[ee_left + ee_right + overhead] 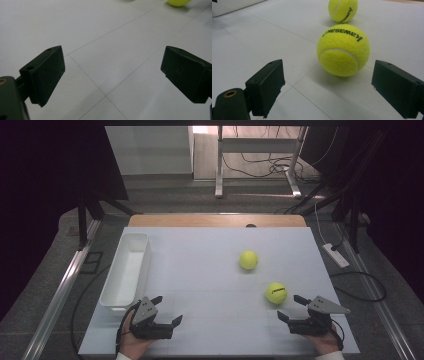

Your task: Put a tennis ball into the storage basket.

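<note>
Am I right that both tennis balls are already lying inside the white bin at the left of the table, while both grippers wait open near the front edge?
Not quite: the white bin holds no balls. In the high view, the nearer tennis ball and the farther tennis ball both lie on the table, right of centre. The rest holds: the left gripper and right gripper wait open near the front edge.

On the table point(210, 270), your tray point(126, 270) lies along the left edge, reaching up toward the upper left. The far ball point(248, 260) sits right of centre; the near ball point(275, 293) lies below and right of it, apart. Your right gripper point(292, 307) sits at lower right, just below the near ball; your left gripper point(167, 309) at lower left, just below the tray.
</note>
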A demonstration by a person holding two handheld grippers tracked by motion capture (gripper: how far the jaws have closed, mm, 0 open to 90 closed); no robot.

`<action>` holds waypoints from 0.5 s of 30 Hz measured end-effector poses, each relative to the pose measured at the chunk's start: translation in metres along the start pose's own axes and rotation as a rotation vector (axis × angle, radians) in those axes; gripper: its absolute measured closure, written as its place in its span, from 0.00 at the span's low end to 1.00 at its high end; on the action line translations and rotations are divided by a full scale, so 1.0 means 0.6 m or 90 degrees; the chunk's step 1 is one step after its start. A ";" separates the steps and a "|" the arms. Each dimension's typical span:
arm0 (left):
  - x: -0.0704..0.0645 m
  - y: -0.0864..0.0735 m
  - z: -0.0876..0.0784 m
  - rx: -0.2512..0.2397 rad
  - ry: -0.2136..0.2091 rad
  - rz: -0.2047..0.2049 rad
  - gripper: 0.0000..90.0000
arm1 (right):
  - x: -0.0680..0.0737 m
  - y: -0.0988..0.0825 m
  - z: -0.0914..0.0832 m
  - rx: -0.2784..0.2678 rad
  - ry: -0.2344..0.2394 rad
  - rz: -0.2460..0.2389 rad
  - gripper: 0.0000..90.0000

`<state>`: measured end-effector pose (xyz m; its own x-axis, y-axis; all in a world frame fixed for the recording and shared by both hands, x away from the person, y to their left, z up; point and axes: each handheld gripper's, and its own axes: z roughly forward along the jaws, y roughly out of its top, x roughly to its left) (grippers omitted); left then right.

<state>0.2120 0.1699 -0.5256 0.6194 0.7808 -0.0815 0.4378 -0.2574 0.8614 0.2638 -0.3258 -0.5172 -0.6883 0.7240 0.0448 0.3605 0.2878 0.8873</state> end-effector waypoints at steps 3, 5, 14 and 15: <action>0.001 0.000 0.000 -0.002 -0.001 -0.004 0.07 | -0.001 0.000 0.004 0.001 0.003 0.002 0.12; 0.001 0.000 0.001 0.001 0.003 -0.004 0.07 | 0.000 0.000 0.003 0.001 0.003 0.002 0.12; 0.000 0.004 0.002 0.001 0.002 -0.001 0.07 | -0.002 -0.002 -0.003 0.000 -0.006 0.002 0.12; 0.000 0.004 0.003 0.001 0.002 -0.001 0.07 | -0.002 -0.002 -0.004 -0.001 -0.004 0.003 0.12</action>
<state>0.2142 0.1684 -0.5241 0.6169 0.7829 -0.0807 0.4391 -0.2572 0.8608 0.2628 -0.3285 -0.5176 -0.6824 0.7295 0.0455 0.3627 0.2839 0.8876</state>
